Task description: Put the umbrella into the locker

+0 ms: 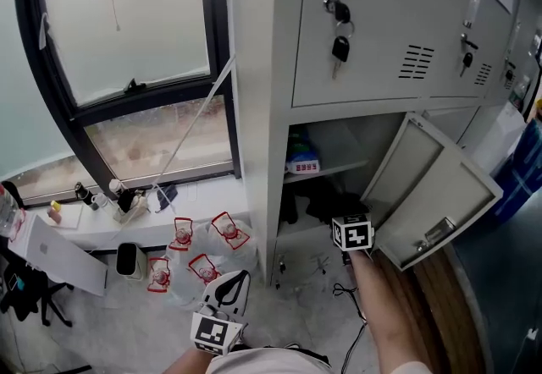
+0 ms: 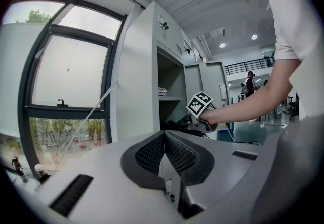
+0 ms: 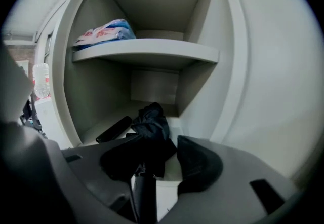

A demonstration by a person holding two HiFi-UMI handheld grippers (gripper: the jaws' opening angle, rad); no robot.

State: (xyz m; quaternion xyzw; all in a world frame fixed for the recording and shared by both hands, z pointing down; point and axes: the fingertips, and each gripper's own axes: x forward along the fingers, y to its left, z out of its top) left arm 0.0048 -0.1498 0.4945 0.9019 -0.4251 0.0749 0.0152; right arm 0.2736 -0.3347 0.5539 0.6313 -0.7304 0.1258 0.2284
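Note:
The black folded umbrella (image 3: 150, 132) lies on the floor of the locker's lower compartment (image 3: 91, 91), its handle end pointing back toward me. My right gripper (image 3: 161, 163) stands at the compartment's mouth with its jaws wide apart. The handle runs close to the left pad, and a clear gap shows before the right pad. In the head view the right gripper (image 1: 345, 220) reaches into the open locker (image 1: 262, 127), where the umbrella (image 1: 329, 205) shows as a dark heap. My left gripper (image 2: 164, 139) hangs low outside the locker, its pads together and empty.
The locker door (image 1: 434, 195) stands swung open to the right. A blue and red packet (image 3: 105, 30) lies on the shelf above. A black cylinder (image 3: 114, 129) rests beside the umbrella. Several plastic bottles (image 1: 203, 250) stand on the floor by the window (image 1: 135, 25). Keys (image 1: 340, 35) hang in the upper door.

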